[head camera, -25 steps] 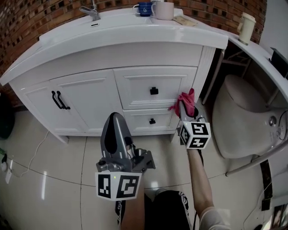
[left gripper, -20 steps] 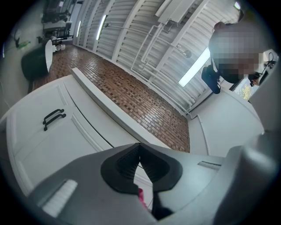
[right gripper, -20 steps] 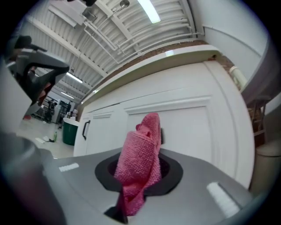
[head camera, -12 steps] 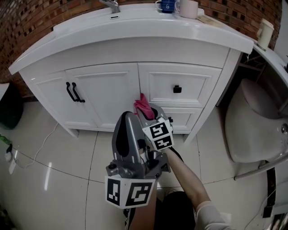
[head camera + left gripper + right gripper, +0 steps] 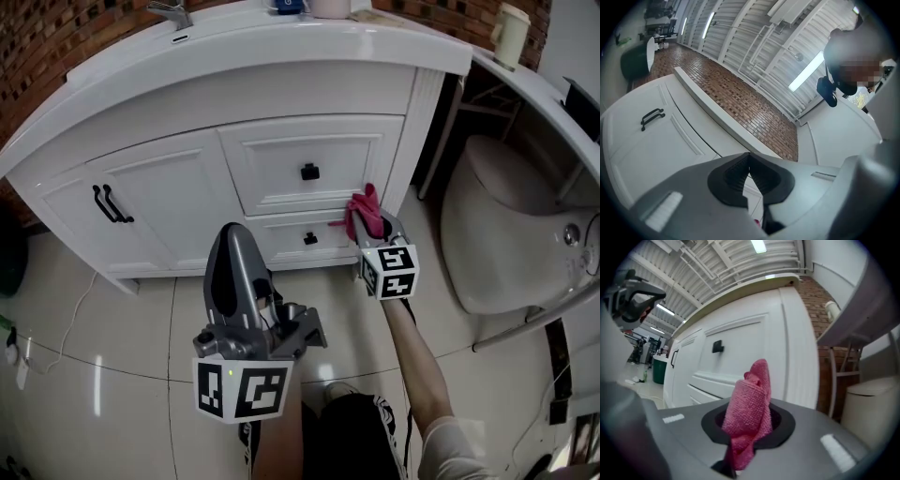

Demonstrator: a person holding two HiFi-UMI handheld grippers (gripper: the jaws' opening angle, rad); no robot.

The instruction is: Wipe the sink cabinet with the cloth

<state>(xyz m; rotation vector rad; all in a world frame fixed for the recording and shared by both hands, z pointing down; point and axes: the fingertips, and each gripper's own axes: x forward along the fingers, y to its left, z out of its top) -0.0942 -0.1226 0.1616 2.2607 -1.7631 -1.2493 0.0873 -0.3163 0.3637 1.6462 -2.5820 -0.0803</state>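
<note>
Head view: pink cloth (image 5: 364, 211) hid the right gripper (image 5: 373, 228) jaws clamping it, near the right edge of the sink cabinet (image 5: 169, 192); left gripper (image 5: 232, 246) was closed, empty.

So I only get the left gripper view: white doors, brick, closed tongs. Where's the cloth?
Observer: The right tongs hold it, a pink cloth bunched between the jaws.
Operator: Is it wiping anything?
Observer: It's at the right end of the lower drawer, by the corner post; I can't tell whether it touches.
Operator: Anything else around?
Observer: A toilet stands right of the cabinet.
</note>
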